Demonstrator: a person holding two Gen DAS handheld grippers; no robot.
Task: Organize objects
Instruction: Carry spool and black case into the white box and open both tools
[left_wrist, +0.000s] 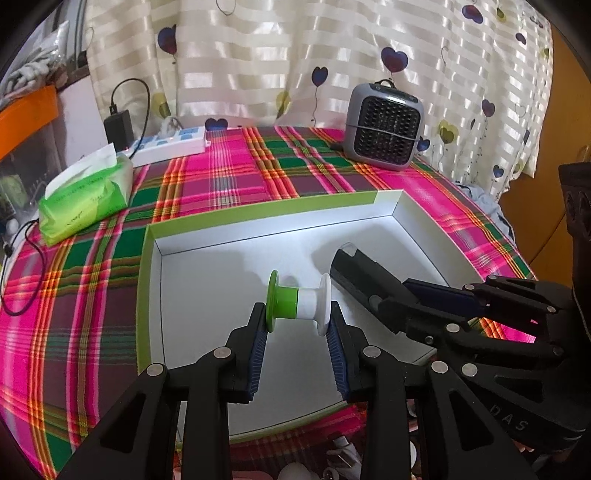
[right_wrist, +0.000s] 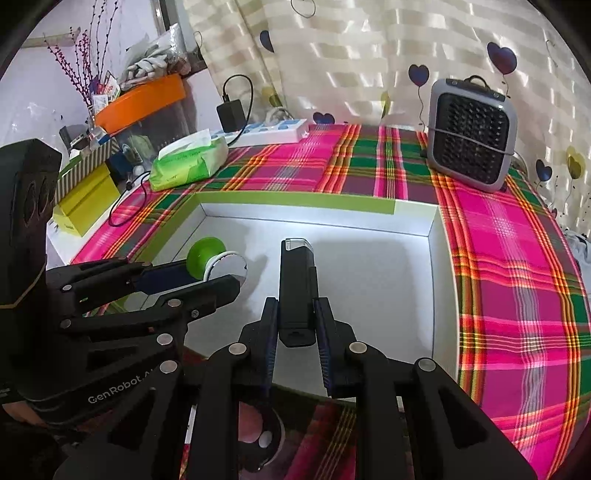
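Pinching a green-and-white spool (left_wrist: 298, 303) by its two end discs, the left gripper (left_wrist: 298, 317) holds it over the white floor of the open box (left_wrist: 258, 210). Just beside it, the right gripper (right_wrist: 296, 314) clamps a black stick-shaped device (right_wrist: 296, 288) above the same box, on the plaid cloth (left_wrist: 221, 173).

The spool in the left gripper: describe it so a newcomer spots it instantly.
Find the shallow white box with the green rim on the plaid tablecloth. Over its floor, the left gripper pinches a small spool end to end. Unlike the black stick-shaped device beside it, it is half green, half white.
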